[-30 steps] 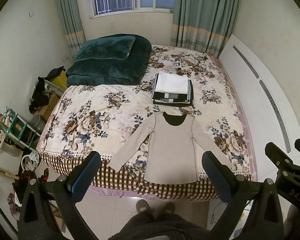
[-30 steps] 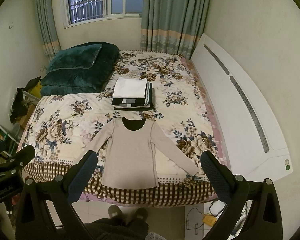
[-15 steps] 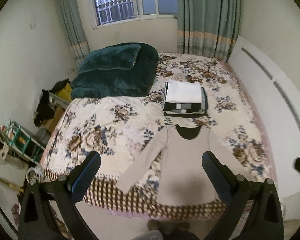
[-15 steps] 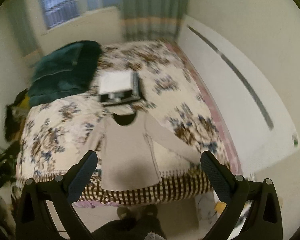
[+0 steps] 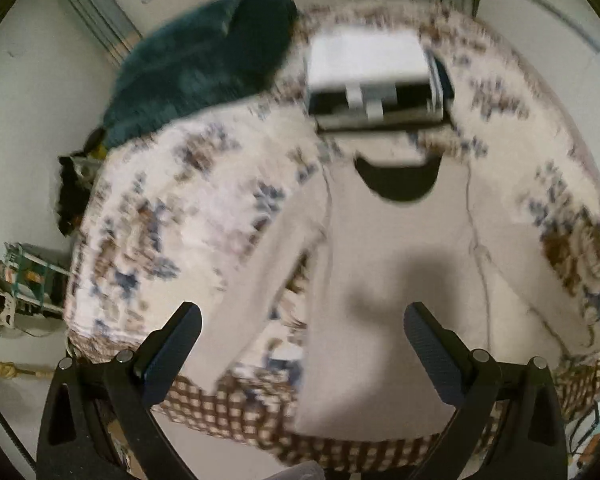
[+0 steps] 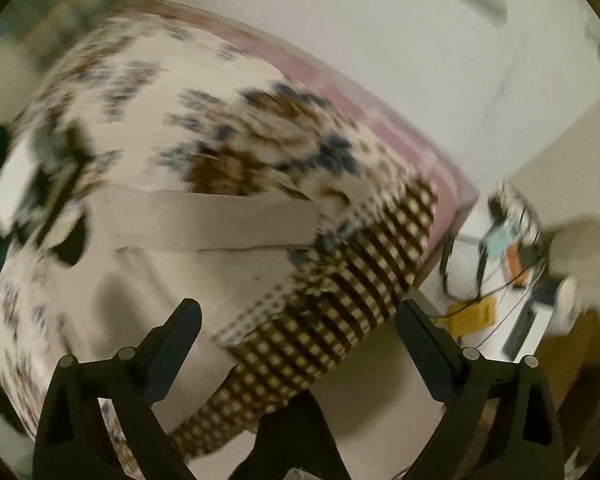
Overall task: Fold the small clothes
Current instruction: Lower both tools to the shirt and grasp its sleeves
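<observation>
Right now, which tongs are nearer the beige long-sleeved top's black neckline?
Left. The left tongs are open over the top's body, facing its neckline; the right tongs are open near its right sleeve.

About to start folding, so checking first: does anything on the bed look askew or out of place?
Nothing stands out. The beige long-sleeved top lies flat with its sleeves spread on the floral bedspread, and the folded clothes stack beyond its collar looks tidy. Both views are blurred, so fine wrinkles cannot be judged.

One beige long-sleeved top (image 5: 400, 280) lies spread on one bed (image 5: 204, 200). One stack of folded clothes (image 5: 372, 76) sits beyond its collar, and one dark green quilt (image 5: 204, 68) is bundled beside that. Two grippers are in view, left gripper (image 5: 300, 344) and right gripper (image 6: 298, 340).
</observation>
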